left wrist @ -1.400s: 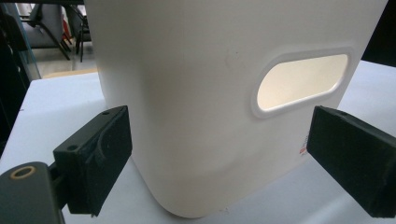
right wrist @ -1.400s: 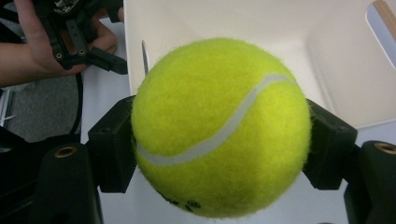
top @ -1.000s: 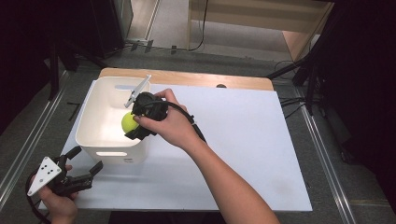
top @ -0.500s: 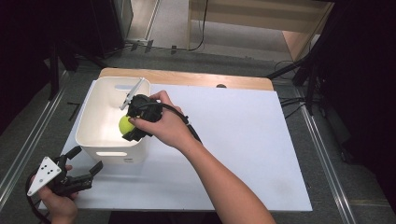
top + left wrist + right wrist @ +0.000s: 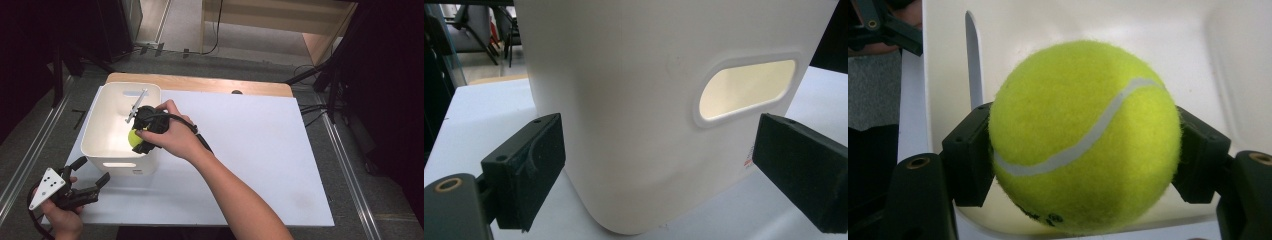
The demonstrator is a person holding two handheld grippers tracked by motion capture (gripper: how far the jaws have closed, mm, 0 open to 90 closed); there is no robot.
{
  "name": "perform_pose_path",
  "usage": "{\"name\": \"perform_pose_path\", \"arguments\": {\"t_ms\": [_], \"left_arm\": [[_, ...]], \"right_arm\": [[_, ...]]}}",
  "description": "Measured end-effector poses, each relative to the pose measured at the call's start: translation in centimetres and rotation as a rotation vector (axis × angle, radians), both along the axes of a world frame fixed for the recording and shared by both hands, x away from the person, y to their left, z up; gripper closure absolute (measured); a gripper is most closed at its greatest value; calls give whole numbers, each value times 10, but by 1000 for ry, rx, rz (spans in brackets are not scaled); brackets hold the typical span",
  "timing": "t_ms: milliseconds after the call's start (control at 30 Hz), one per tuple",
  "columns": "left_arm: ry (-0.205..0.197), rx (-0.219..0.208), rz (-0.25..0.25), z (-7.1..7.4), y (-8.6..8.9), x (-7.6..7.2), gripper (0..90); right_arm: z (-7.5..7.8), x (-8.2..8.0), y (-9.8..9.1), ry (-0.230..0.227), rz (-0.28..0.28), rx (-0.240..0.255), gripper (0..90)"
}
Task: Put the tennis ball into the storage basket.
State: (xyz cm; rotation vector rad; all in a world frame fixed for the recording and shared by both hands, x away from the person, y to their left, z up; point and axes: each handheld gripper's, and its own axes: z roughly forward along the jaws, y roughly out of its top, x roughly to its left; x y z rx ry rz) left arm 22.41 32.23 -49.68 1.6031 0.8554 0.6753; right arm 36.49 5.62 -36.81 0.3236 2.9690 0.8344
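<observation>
Right gripper [image 5: 138, 141] clamped on a yellow-green tennis ball [image 5: 1083, 137], pads pressed to both its sides, inside the white plastic bin [image 5: 95, 131] at the white board's [image 5: 260, 150] far left corner. Left gripper [image 5: 87, 182] near the board's near left corner, jaws spread wide and holding nothing, pointed at the bin's near wall with its handle slot [image 5: 746, 89].

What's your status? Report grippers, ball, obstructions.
Right gripper shut on tennis ball, inside white bin. Left gripper open, facing bin's outer wall. Nothing blocking.
</observation>
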Motion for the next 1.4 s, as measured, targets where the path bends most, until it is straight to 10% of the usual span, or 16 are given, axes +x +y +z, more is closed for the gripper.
{"name": "perform_pose_path", "arguments": {"t_ms": [333, 867, 1400], "left_arm": [[2, -5, 1, 0, 0, 0, 73], [0, 0, -3, 0, -1, 0, 73], [3, 18, -4, 0, -1, 1, 73]], "right_arm": [[-4, -5, 8, -54, 48, -87, 202], [21, -8, -31, -109, -63, 79, 0], [19, -20, -85, -122, -115, 161, 0]]}}
